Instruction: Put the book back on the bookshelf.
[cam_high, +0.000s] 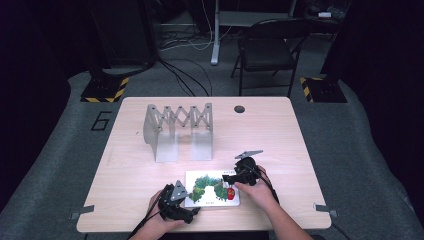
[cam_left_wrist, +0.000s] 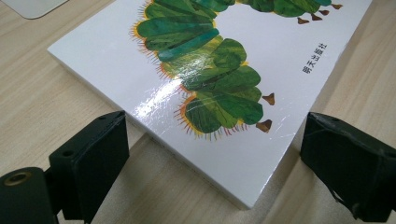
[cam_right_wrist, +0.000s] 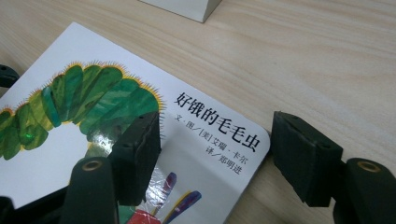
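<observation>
Both hand-held grippers, left and right, sit spread open over corners of the caterpillar book on the worktop.

High view: fixed above the near edge of the table, facing forward and down; takes in the whole tabletop and floor beyond. Far off.

Left gripper view: rides low, looks along its jaws at one corner of the picture book, very near.

Right gripper view: same closeness, aimed over the book's titled corner toward bare tabletop.

All three views share the book; both gripper views overlap on its green caterpillar.
</observation>
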